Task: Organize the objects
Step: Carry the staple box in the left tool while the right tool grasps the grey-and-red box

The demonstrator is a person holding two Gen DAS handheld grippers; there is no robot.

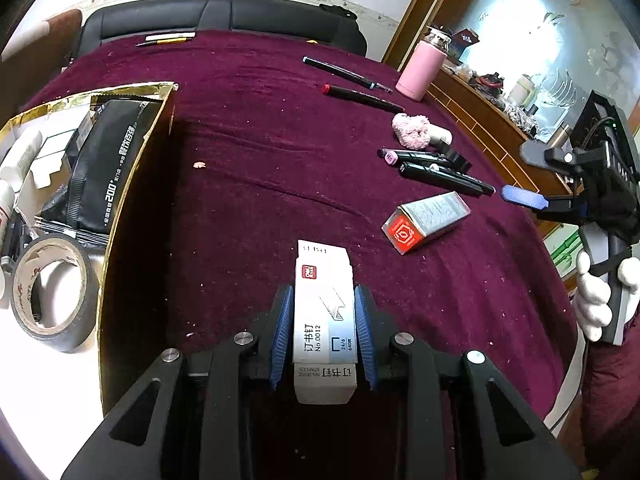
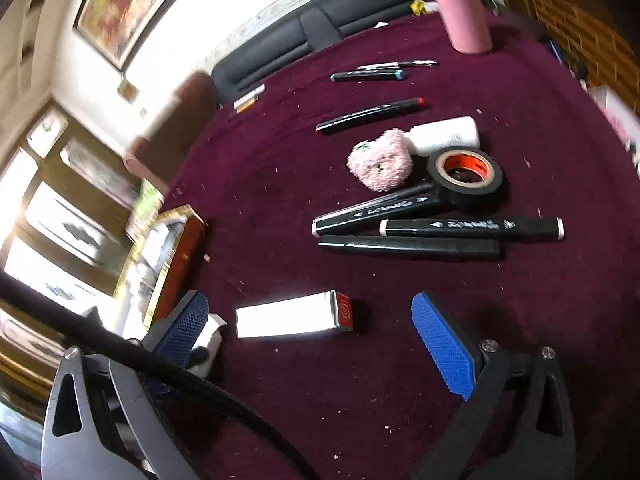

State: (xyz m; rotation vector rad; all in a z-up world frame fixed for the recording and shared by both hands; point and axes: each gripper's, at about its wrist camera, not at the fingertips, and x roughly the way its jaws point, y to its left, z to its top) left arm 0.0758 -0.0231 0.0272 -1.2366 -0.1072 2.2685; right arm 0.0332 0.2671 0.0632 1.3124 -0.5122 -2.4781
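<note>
— Two grippers logged. State of the left gripper (image 1: 324, 332)?

— Blue pads pressed flat against both long sides of a white staple box (image 1: 324, 320). Box held above the maroon tablecloth (image 1: 260, 140), label up, far end pointing out past the fingertips.

— Right gripper (image 2: 316, 344)?

— Fingers (image 2: 442, 346) spread wide, nothing between the pads. Hovering low over the cloth. A silver carton with a red end (image 2: 292, 316) lies on the cloth in the gap ahead, touching neither pad as far as I can tell. In the left wrist view the same tool sits at the right edge, gripped by a white-gloved hand (image 1: 600, 300).

— Container?

— Gold-rimmed cardboard box (image 1: 136, 184) at the left of the table. Inside: a black packet with white print (image 1: 100, 168), a roll of black tape (image 1: 52, 292), some white items I cannot identify.

— Loose stock on the cloth?

— Three black markers (image 2: 440, 228) lying close together, one tip resting against a second black tape roll with orange core (image 2: 466, 176). Just beside that, a pink fluffy thing (image 2: 380, 164) touching a white bottle (image 2: 448, 134) on its side. Farther off, a red-capped pen (image 2: 372, 114) and a blue-capped pen (image 2: 368, 76), apart from each other. A pink flask (image 2: 464, 12) stands upright near the far edge.
</note>
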